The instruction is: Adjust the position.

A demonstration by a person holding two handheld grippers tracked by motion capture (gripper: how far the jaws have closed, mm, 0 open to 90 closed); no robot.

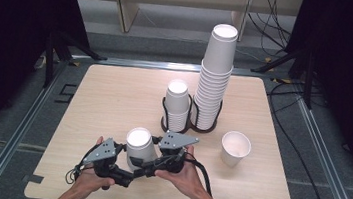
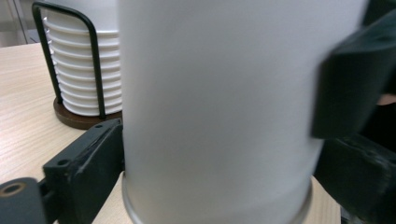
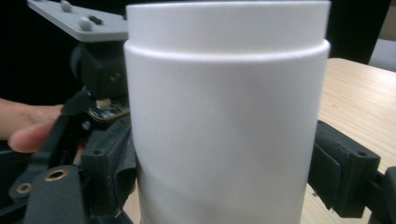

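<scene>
A white paper cup [image 1: 139, 148] stands upright near the table's front edge, between both grippers. My left gripper [image 1: 124, 166] comes at it from the left, my right gripper [image 1: 157, 160] from the right. In the left gripper view the cup [image 2: 219, 93] sits between the black jaws, which press on its two sides, and its base rim rests on the wood. The right gripper view shows the cup [image 3: 224, 116] wedged between that gripper's jaws, with a ledge running round it near the top. Behind it is the person's hand [image 3: 28, 126] on the left gripper.
A black wire holder [image 1: 196, 127] at the table's middle carries a short stack of cups [image 1: 176, 104] and a tall stack [image 1: 214, 78]. A single open cup [image 1: 235, 148] stands to the right. Bare wooden tabletop [image 1: 109, 97] lies to the left. Cables trail beyond the far edge.
</scene>
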